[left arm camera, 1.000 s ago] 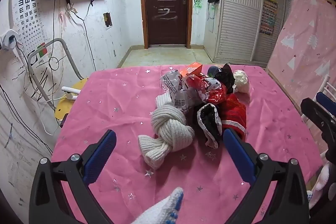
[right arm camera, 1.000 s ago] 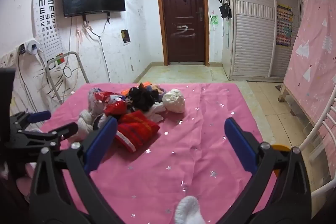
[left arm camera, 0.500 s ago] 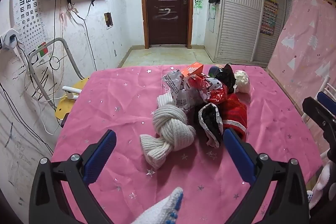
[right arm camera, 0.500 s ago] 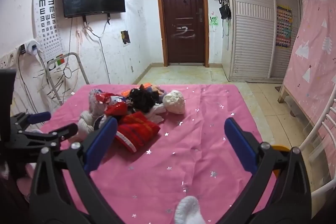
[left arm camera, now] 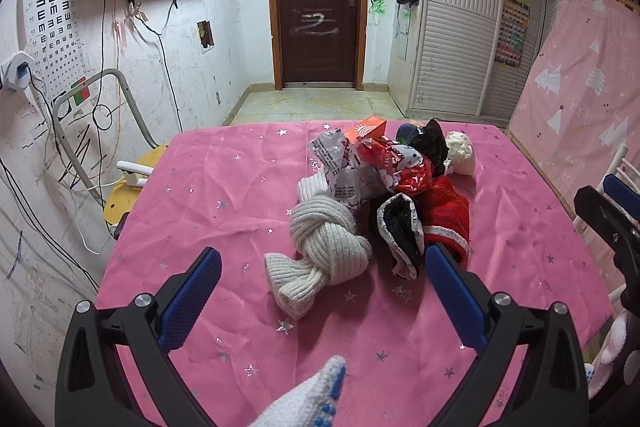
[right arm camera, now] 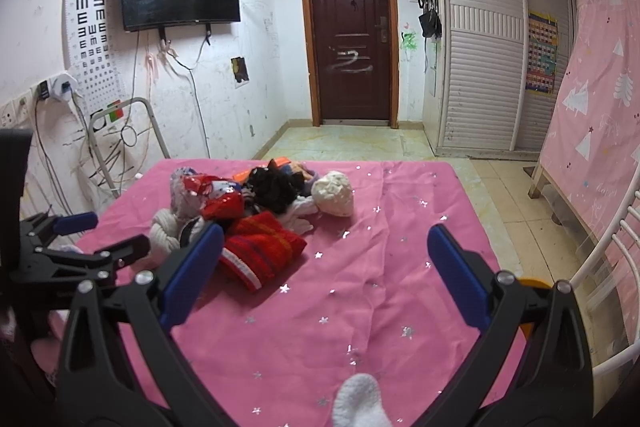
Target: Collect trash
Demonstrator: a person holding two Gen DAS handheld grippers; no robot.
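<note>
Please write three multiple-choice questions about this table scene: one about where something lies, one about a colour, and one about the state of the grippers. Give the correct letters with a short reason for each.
1. Where does the knotted white scarf lie?
A. on the floor
B. on the pink tablecloth, at the near end of the pile
C. on the chair

2. What colour is the small box at the far end of the pile?
A. orange
B. green
C. blue

3. How is the left hand-held gripper?
A. shut on the scarf
B. shut on a wrapper
C. open, holding nothing

Answers:
1 B, since the scarf rests on the cloth nearest the camera.
2 A, since the box top is orange.
3 C, since its blue fingers stand wide apart above the cloth.
</note>
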